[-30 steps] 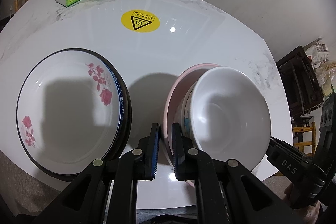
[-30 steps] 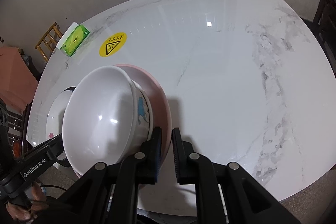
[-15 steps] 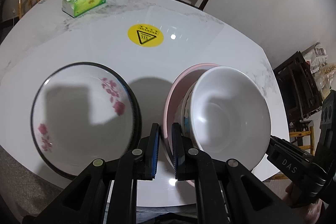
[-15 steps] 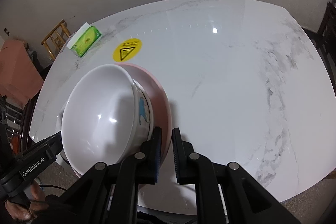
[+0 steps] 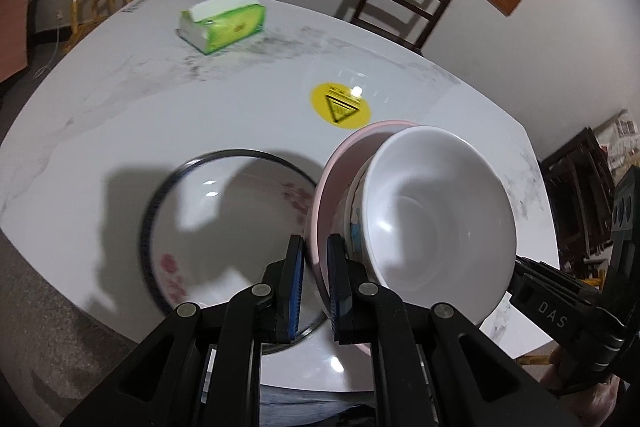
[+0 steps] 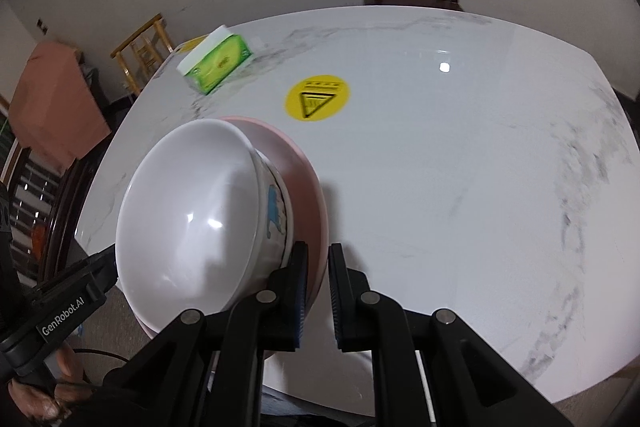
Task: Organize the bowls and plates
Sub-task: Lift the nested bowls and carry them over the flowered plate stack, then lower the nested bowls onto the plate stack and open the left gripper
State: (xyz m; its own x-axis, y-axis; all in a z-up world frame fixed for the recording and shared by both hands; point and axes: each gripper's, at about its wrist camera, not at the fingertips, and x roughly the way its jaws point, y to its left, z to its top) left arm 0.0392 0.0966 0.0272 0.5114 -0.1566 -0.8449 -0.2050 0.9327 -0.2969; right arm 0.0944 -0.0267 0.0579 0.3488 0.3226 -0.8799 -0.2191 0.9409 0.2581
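Note:
A pink plate (image 5: 340,163) with a white bowl (image 5: 436,223) standing in it is held tilted above the marble table (image 5: 248,115). My left gripper (image 5: 316,247) is shut on the plate's left rim. My right gripper (image 6: 318,255) is shut on the opposite rim of the pink plate (image 6: 308,183), beside the white bowl (image 6: 192,211), which has a blue print on its outer wall. A black-rimmed plate with pink flowers (image 5: 224,223) lies on the table, just left of the held stack and partly beneath it.
A green tissue box (image 5: 222,21) sits at the far side of the table, and a round yellow warning sticker (image 5: 341,105) marks its middle. A dark wooden chair (image 5: 408,3) stands behind the table. In the right wrist view bare marble (image 6: 460,167) stretches to the right.
Both grippers have lifted the pink plate and bowl and carried them leftward. The flowered plate, once well off to the left, now lies close beside and partly under the held stack.

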